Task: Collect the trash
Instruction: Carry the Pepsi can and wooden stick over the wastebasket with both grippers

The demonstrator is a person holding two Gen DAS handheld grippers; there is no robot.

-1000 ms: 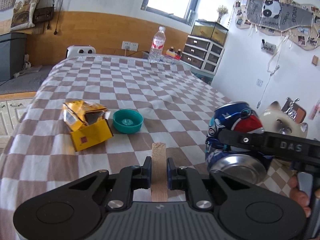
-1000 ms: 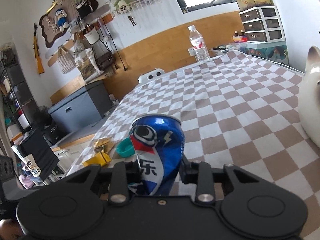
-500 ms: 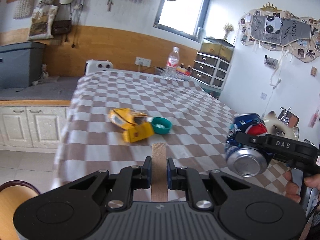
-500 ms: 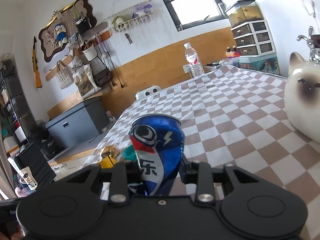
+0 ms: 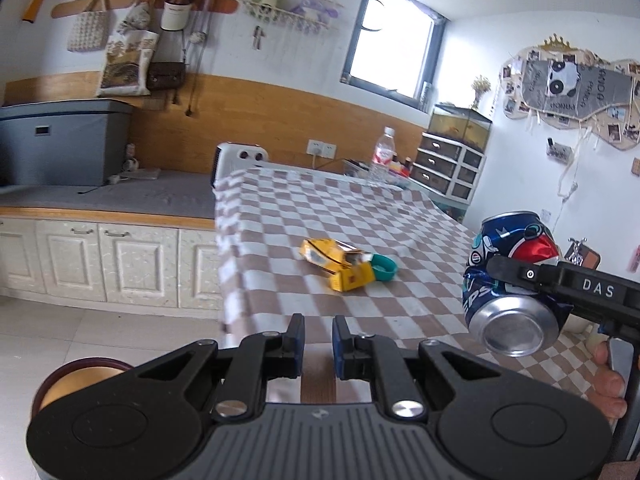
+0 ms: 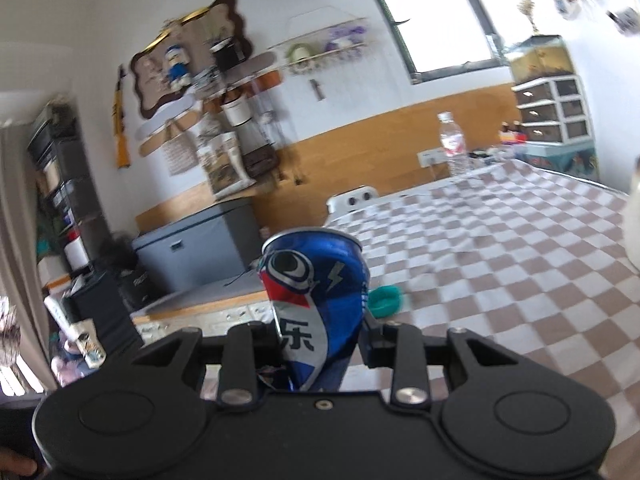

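My left gripper [image 5: 318, 328] is shut on a flat wooden stick [image 5: 318, 378], of which a brown strip shows low between the jaws. It hangs just off the near left corner of the checked table [image 5: 360, 208]. My right gripper [image 6: 320, 332] is shut on a crushed blue soda can [image 6: 316, 292]. In the left wrist view the can [image 5: 512, 280] floats at the right, bottom end toward the camera. On the cloth lie a torn yellow carton [image 5: 340, 262] and a teal lid [image 5: 382, 268], touching each other; the lid [image 6: 384, 298] peeks out right of the can.
A water bottle [image 5: 382, 156] stands at the table's far end. A white cat figurine [image 6: 634, 216] sits at the right edge. White cabinets [image 5: 100, 256] with a grey box [image 5: 60, 142] line the left wall. A round brown rim [image 5: 80, 376] shows on the floor, lower left.
Both grippers have drawn back from the table and swung left, so the table's edge, floor and cabinets now show. The carton and lid look farther off. Both grips are unchanged.
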